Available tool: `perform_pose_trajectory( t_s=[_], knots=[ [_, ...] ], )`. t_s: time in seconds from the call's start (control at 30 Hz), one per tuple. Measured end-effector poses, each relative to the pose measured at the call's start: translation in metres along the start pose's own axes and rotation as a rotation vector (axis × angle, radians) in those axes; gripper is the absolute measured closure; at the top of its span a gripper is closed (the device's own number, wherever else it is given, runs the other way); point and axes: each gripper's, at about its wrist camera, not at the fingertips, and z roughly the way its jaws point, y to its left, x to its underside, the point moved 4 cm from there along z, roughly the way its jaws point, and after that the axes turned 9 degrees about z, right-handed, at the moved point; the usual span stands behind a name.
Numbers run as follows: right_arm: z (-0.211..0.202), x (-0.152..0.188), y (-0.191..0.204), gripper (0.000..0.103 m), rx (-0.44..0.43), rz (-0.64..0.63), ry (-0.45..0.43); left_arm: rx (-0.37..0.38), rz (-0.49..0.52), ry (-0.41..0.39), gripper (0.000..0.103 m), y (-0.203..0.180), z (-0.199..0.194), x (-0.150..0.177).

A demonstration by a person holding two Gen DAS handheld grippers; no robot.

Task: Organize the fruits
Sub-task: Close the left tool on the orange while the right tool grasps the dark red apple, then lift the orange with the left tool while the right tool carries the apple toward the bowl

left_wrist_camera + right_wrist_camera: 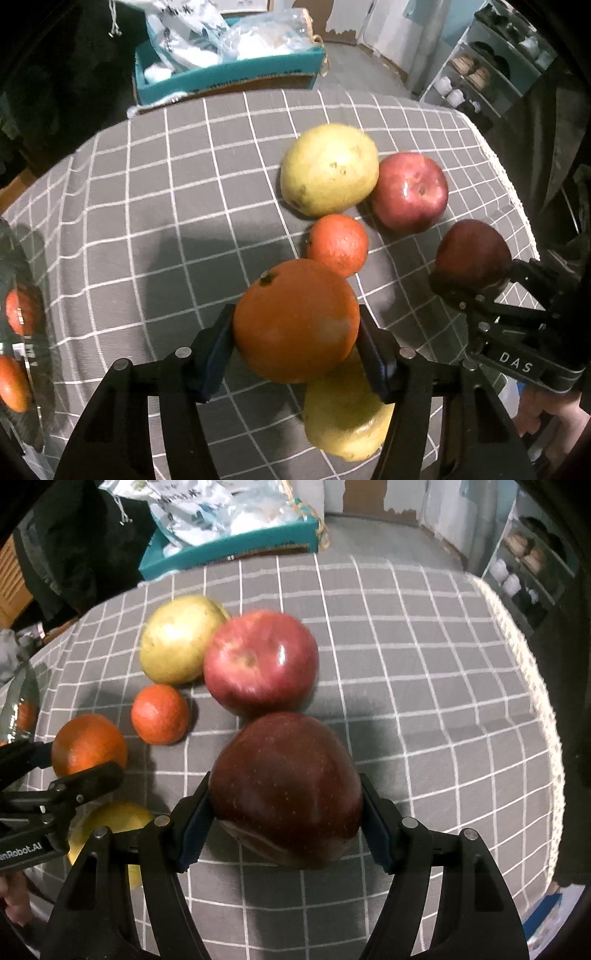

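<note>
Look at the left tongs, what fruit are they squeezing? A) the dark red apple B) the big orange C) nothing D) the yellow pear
B: the left tongs have their blue pads pressed on both sides of the big orange, while the dark red apple sits in the right tongs.

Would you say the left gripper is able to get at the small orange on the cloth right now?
Probably not yet: the left gripper is shut on the large orange, which sits between it and the small orange.

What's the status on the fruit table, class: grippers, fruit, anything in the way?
Left gripper shut on big orange. Right gripper shut on dark apple. Small orange, red apple, two yellow pears loose on cloth. Nothing blocking.
</note>
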Motion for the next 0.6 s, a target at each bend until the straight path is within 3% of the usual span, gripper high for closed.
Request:
perform_pose_trajectory(
  t_s=[0.6],
  knots=[
    [-0.067, -0.022, 0.032, 0.031, 0.022, -0.099, -0.195, -0.093, -0.007, -0.179, 0.04, 0.015, -0.078, -0.006]
  ],
)
